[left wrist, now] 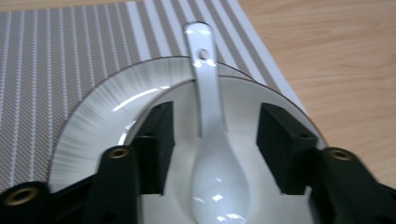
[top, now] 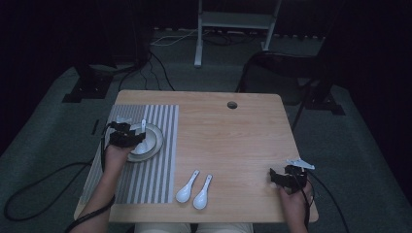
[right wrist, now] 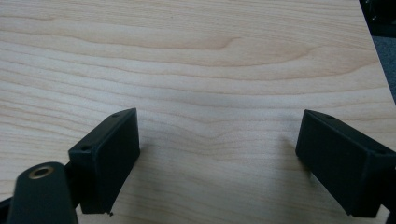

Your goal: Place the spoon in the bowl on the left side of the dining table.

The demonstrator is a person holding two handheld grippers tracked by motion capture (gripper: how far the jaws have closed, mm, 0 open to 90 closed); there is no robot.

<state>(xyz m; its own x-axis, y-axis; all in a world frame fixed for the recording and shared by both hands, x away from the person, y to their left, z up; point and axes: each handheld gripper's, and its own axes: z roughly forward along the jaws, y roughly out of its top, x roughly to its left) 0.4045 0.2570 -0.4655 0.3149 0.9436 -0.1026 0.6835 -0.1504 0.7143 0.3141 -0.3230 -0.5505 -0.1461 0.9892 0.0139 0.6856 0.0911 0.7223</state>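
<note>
White glossy ceramic soup spoon, lying in round white ribbed-rim ceramic plate on grey striped mat, handle over rim; left gripper jaws apart w/ spoon loose btwn, so lift straight up, no snag; right gripper apart, idle on wood table.

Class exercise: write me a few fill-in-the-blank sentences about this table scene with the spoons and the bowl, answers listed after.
1. The white spoon between the left gripper jaws lies in a ____.
2. The bowl stands on a ____ placemat.
3. On the bare table lie ____ more spoons.
4. The right gripper holds ____.

Answers: bowl; striped; two; nothing
</note>
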